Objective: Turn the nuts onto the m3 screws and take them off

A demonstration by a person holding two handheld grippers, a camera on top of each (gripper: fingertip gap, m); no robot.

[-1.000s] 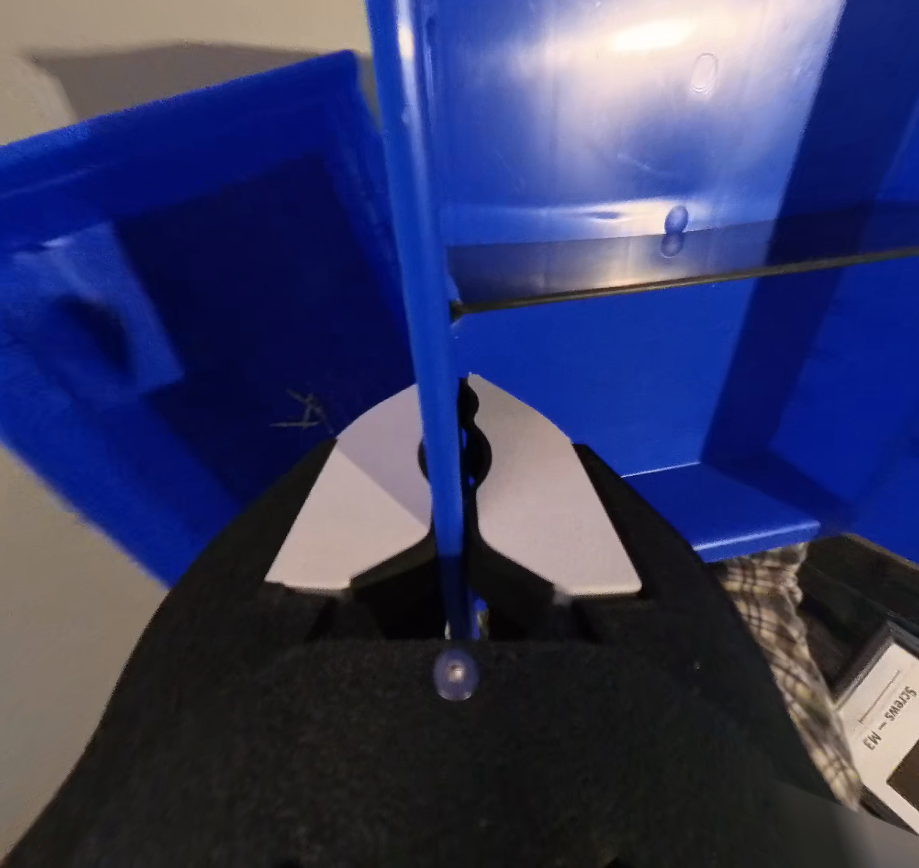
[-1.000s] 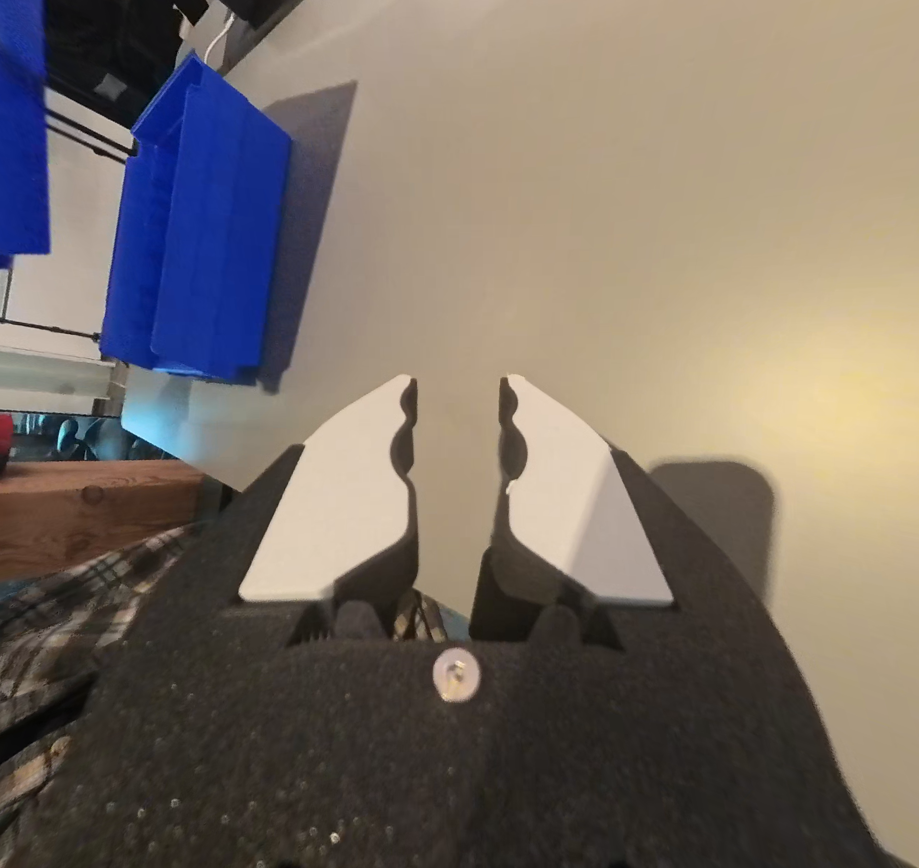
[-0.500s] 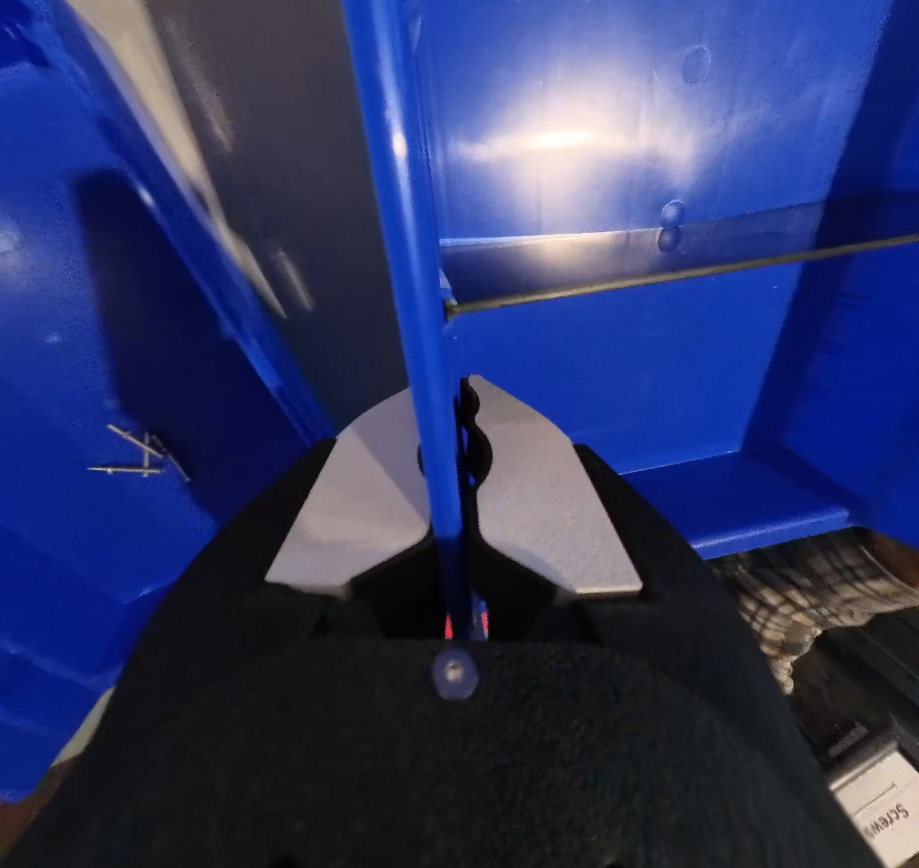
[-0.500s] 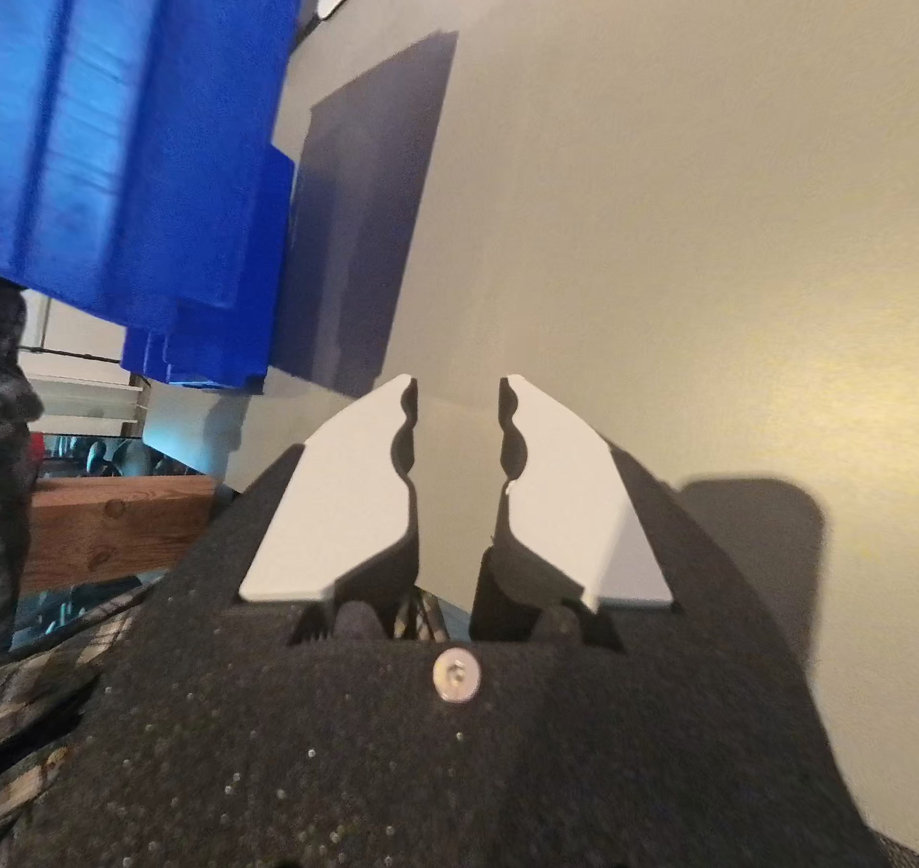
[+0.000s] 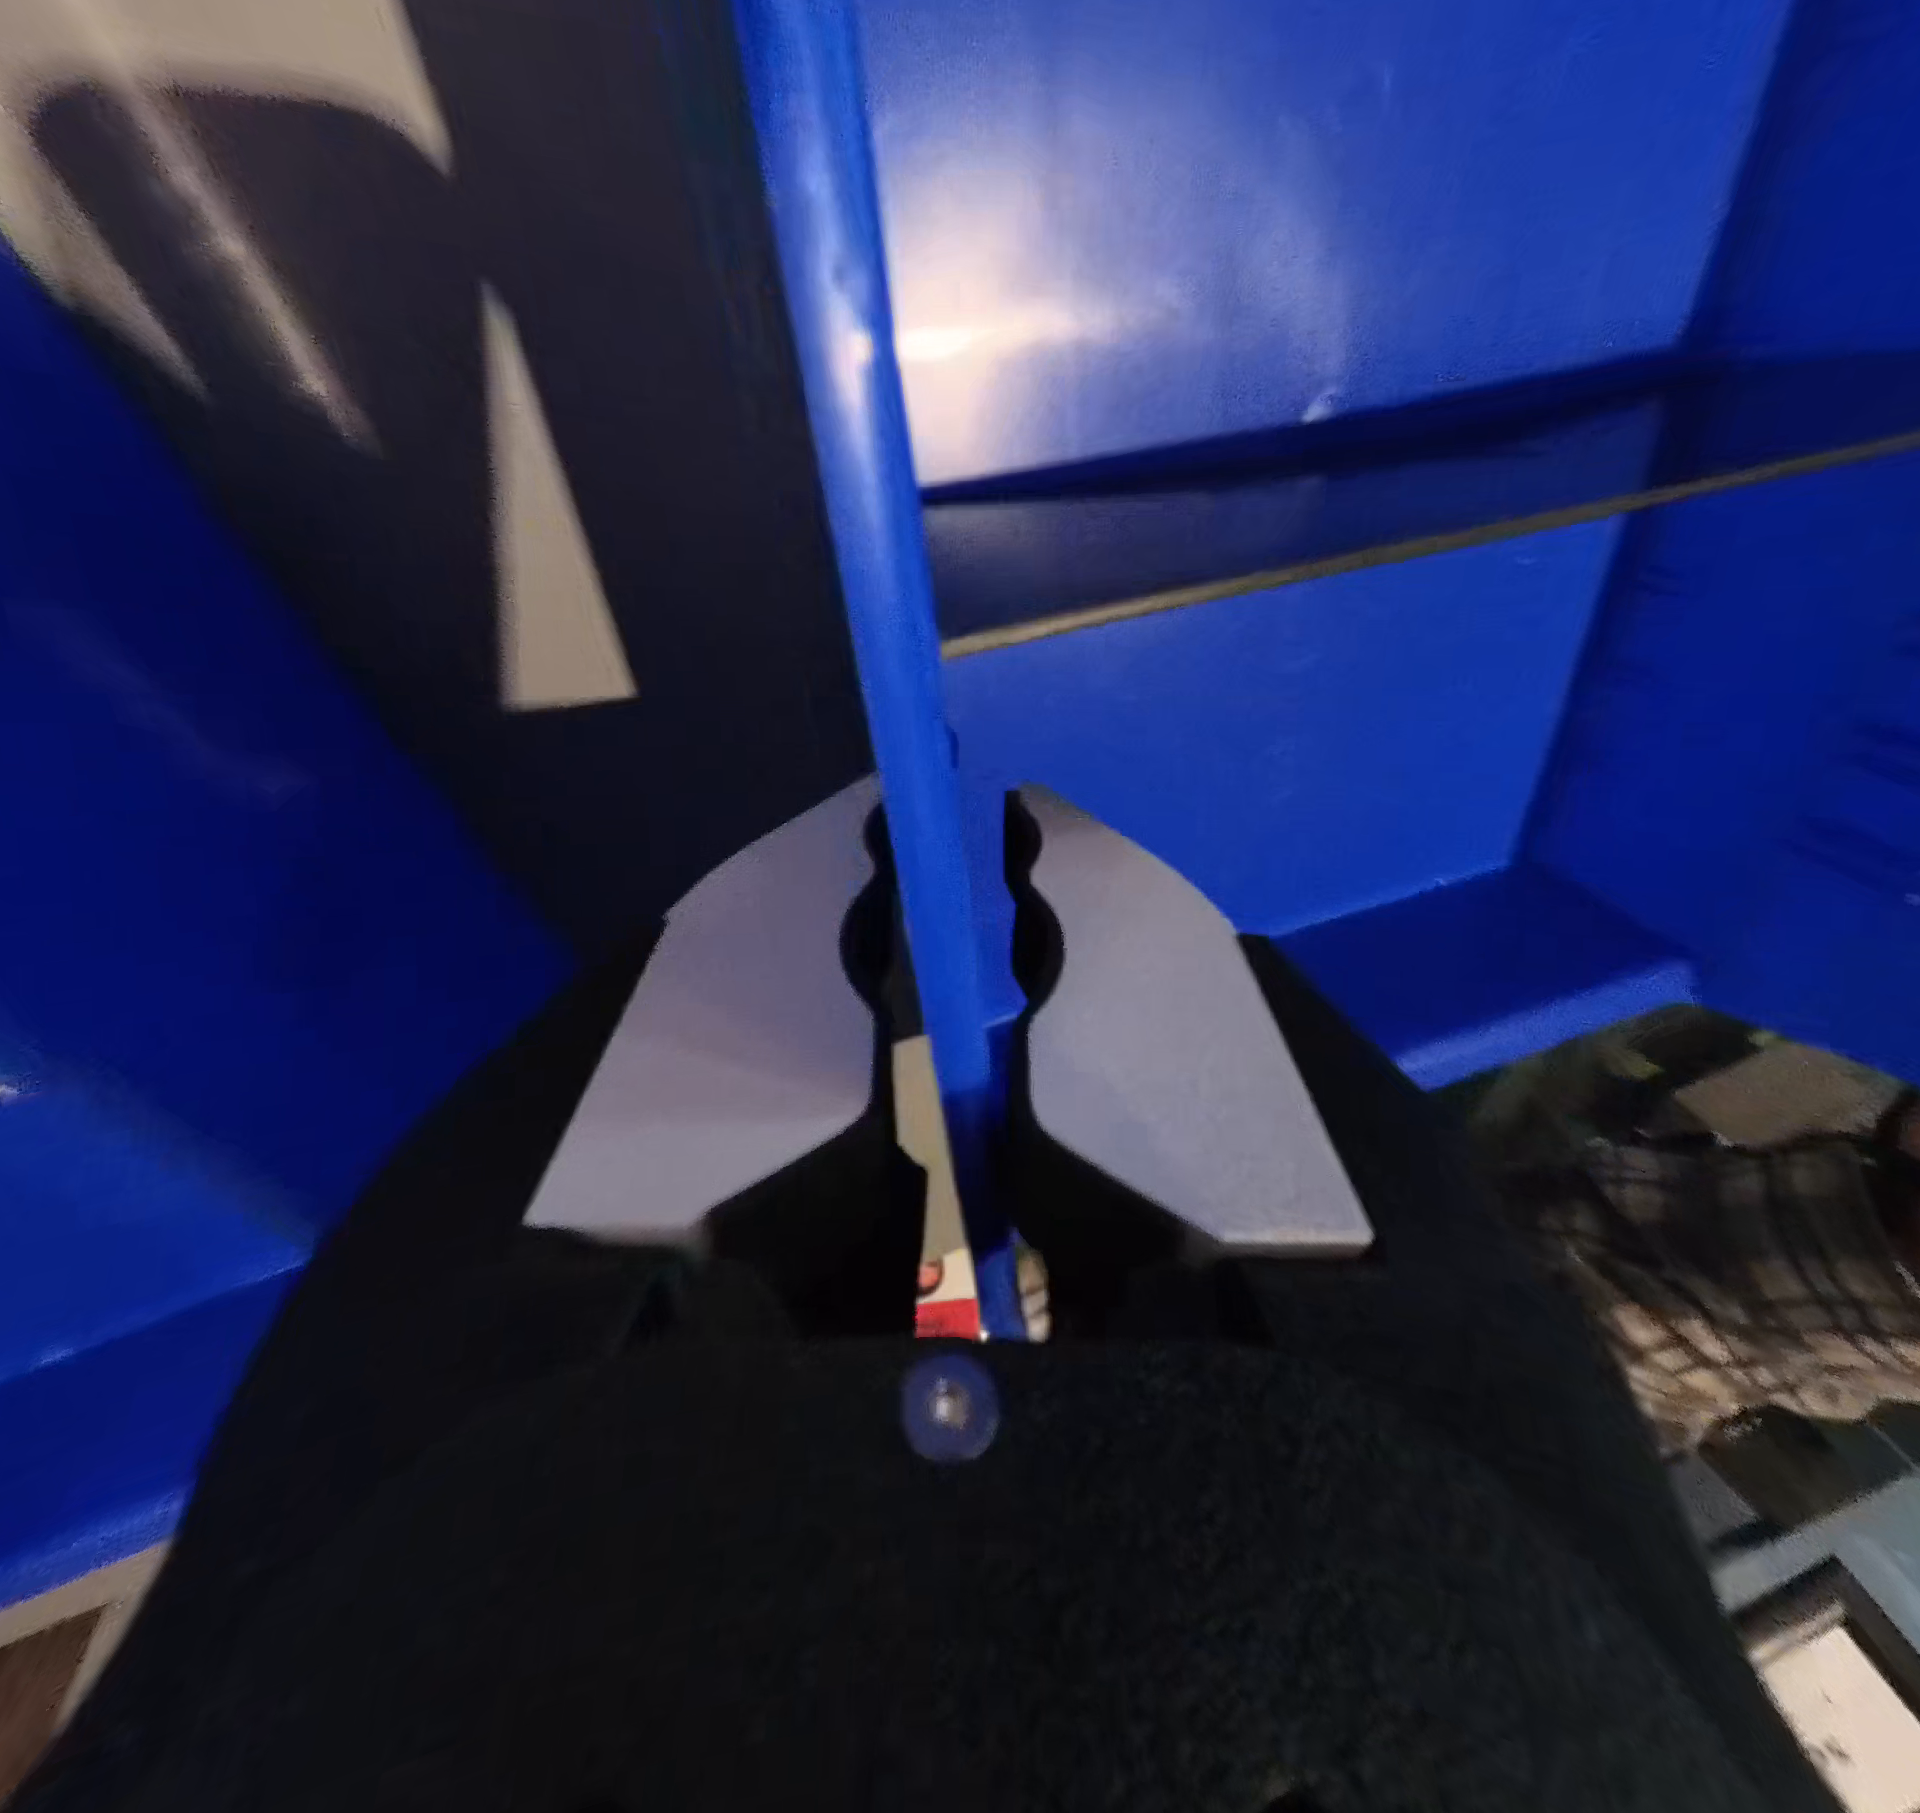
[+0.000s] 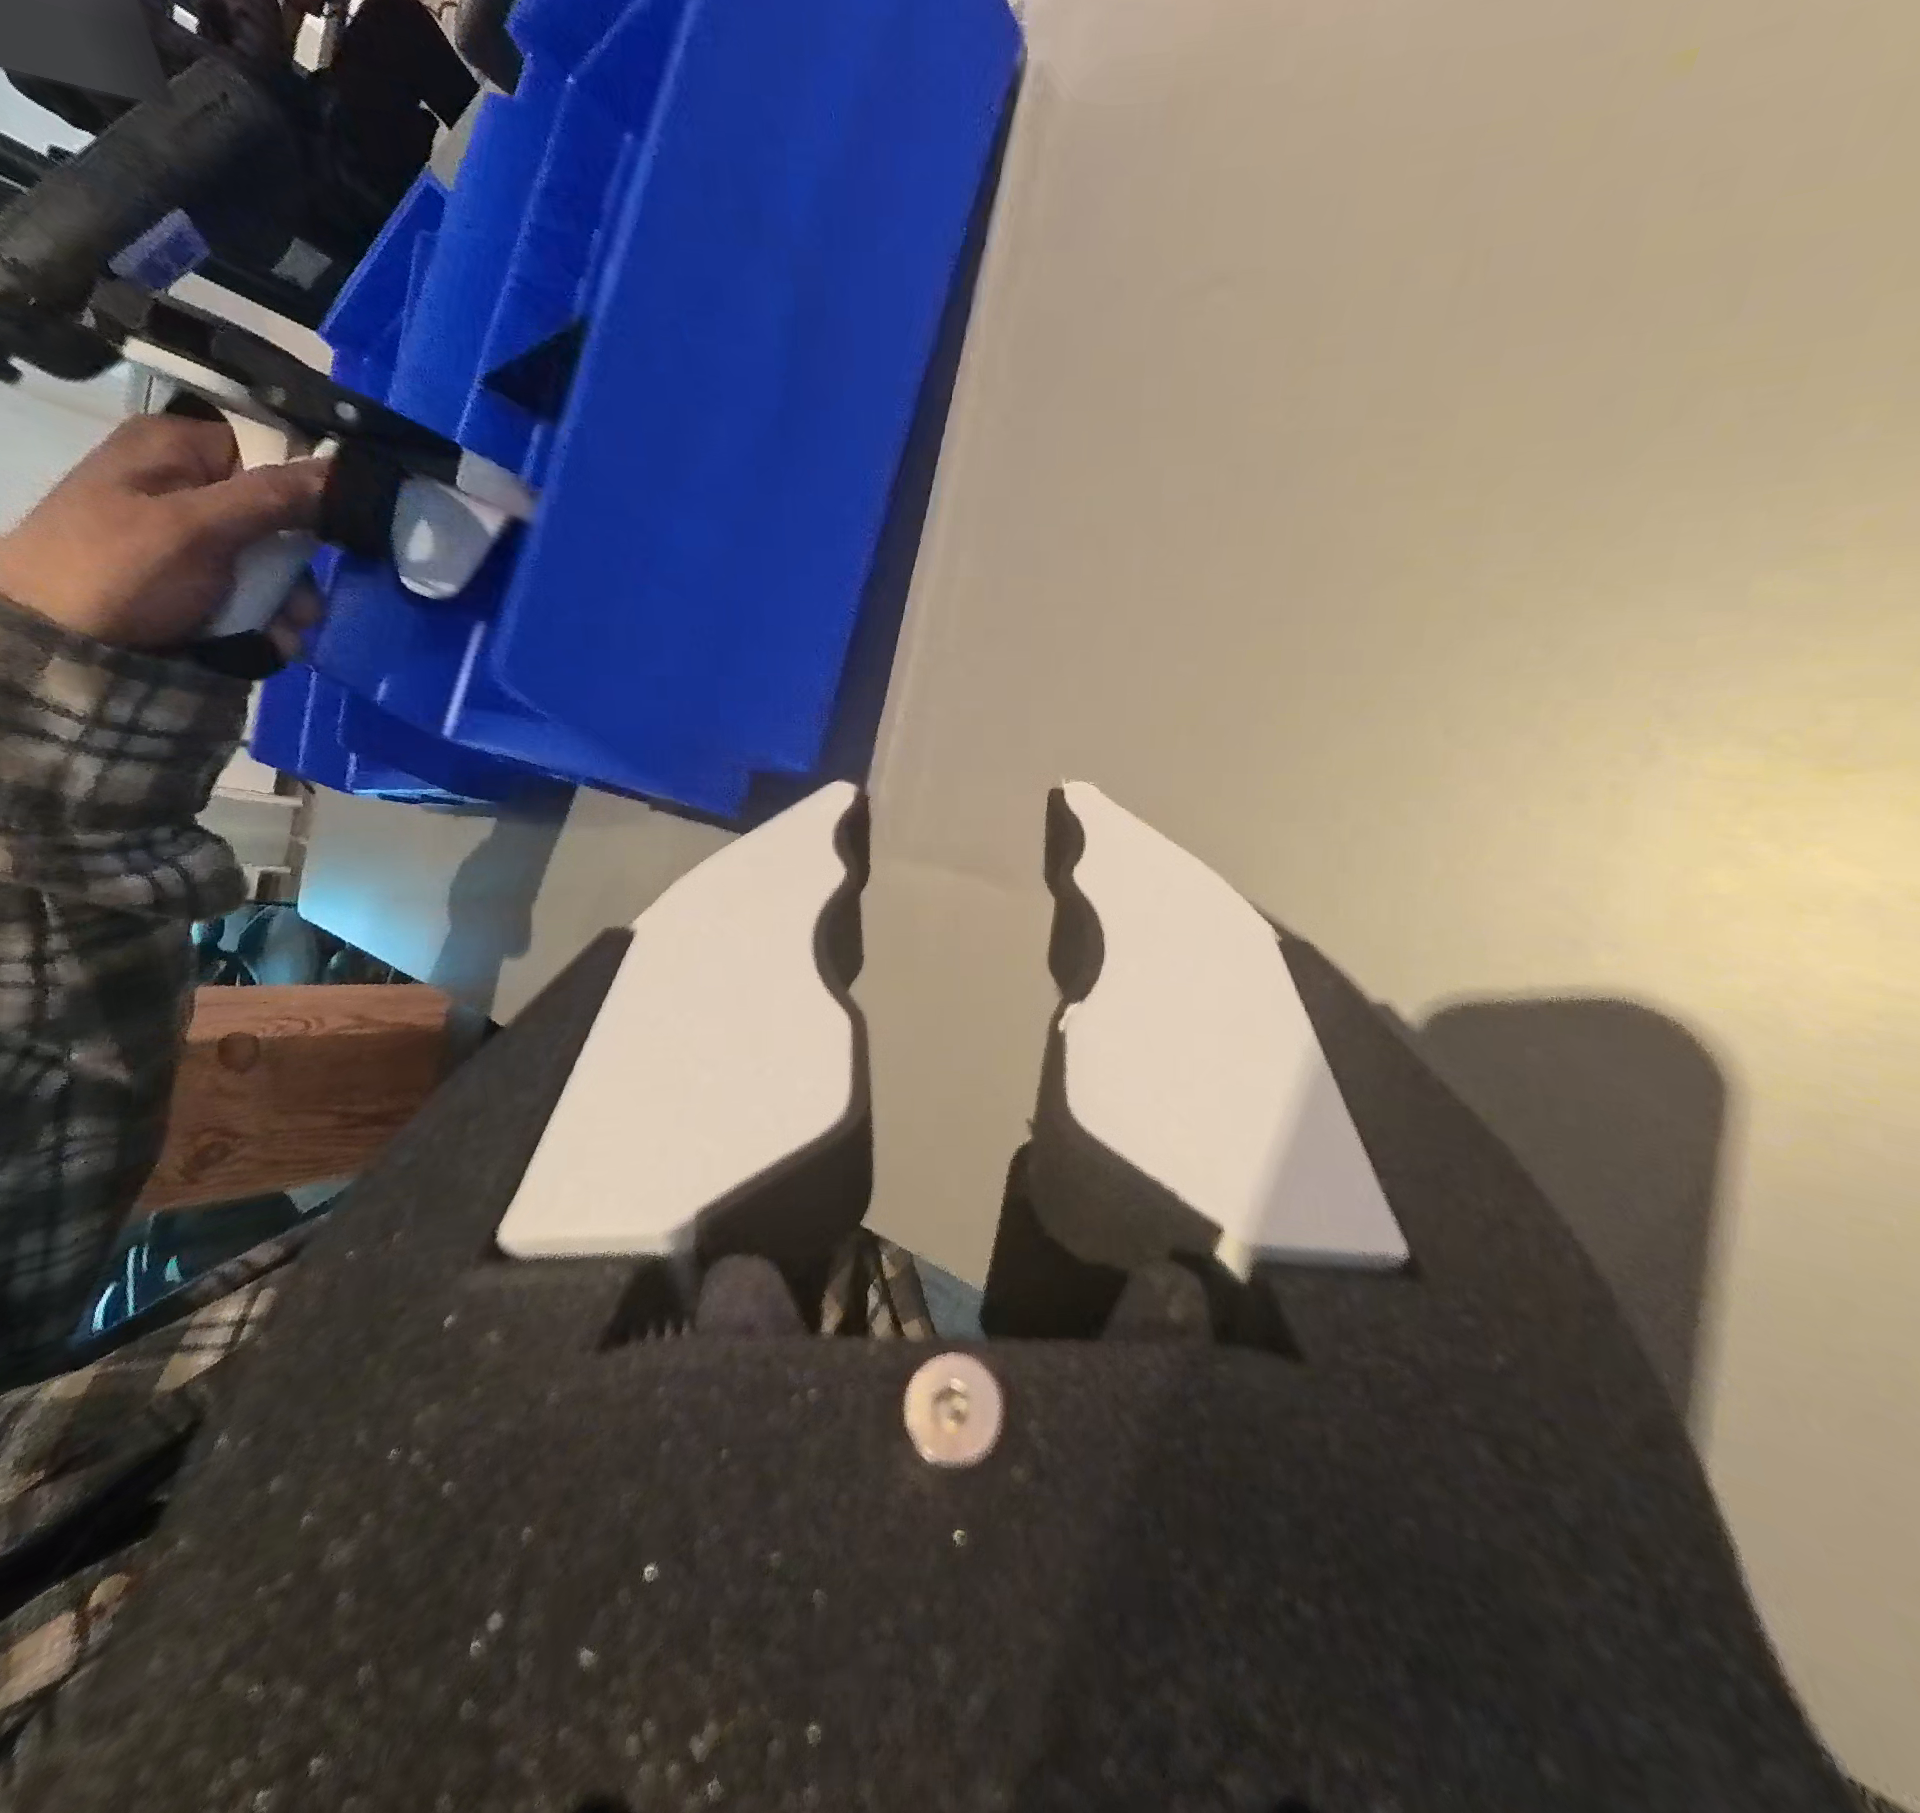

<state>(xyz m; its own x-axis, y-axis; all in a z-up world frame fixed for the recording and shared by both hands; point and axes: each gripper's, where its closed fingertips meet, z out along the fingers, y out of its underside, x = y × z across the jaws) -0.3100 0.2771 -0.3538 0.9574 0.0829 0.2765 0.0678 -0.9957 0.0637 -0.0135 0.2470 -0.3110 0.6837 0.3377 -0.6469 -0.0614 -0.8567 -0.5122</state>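
My left gripper (image 5: 940, 807) straddles the thin side wall (image 5: 862, 413) of a blue plastic bin (image 5: 1299, 205). The jaws stand slightly apart with small gaps on both sides of the wall. A thin dark divider (image 5: 1455, 537) crosses the bin's inside. The right wrist view shows this bin (image 6: 727, 361) by the table's left edge, with the left gripper (image 6: 447, 537) at its side. My right gripper (image 6: 956, 807) is open and empty above the beige table (image 6: 1455, 413). No screws or nuts show.
A second blue bin (image 5: 208, 828) lies blurred just left of the held wall; it also shows behind the first in the right wrist view (image 6: 416, 236). A hand (image 6: 135, 537) and plaid sleeve (image 6: 83, 828) hold the left gripper. A wooden surface (image 6: 301, 1088) lies beyond the table edge. Tip to tip, the grippers are about 30 cm apart.
The left gripper's jaws have parted slightly from the bin wall they clamped. The bin has swung in beside the other bin. The right gripper stayed open and barely moved.
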